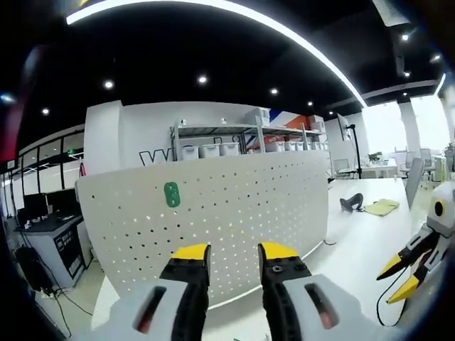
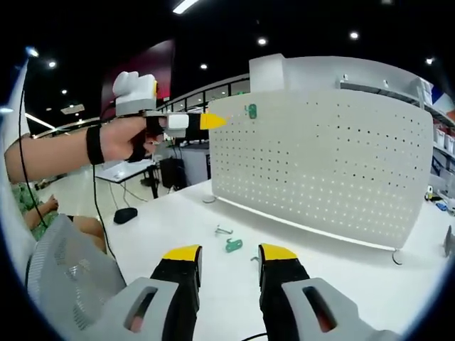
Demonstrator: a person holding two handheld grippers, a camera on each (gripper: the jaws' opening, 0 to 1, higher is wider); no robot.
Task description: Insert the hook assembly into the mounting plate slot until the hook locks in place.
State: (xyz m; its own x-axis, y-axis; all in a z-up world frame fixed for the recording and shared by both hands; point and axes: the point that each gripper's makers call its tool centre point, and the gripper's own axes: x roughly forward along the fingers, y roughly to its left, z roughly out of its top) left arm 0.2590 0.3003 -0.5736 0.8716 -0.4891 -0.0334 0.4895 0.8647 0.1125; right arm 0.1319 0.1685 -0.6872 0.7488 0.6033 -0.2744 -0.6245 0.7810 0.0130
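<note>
The green hook (image 2: 234,245) lies on the white table (image 2: 178,220) just ahead of the right gripper (image 2: 227,253), centre-low in the right gripper view — nearer that hand. Both grippers are open and empty; the left gripper (image 1: 234,251) faces the pegboard (image 1: 213,213), a green piece (image 1: 172,195) mounted upper left — an office beyond

The pegboard (image 1: 213,227) has its lower middle covered by the left gripper (image 1: 234,250) jaws in the left gripper view. The right gripper (image 1: 405,273) is cut off by that view's right edge; its jaw gap cannot be judged. The green hook (image 2: 251,110) mounted on the board is too small to show how it seats. On the table (image 2: 178,213), a green piece (image 2: 234,244) and a metal hook (image 2: 224,230) are too small to identify. The forearm (image 2: 50,156) leaves the right gripper view's left edge.
</note>
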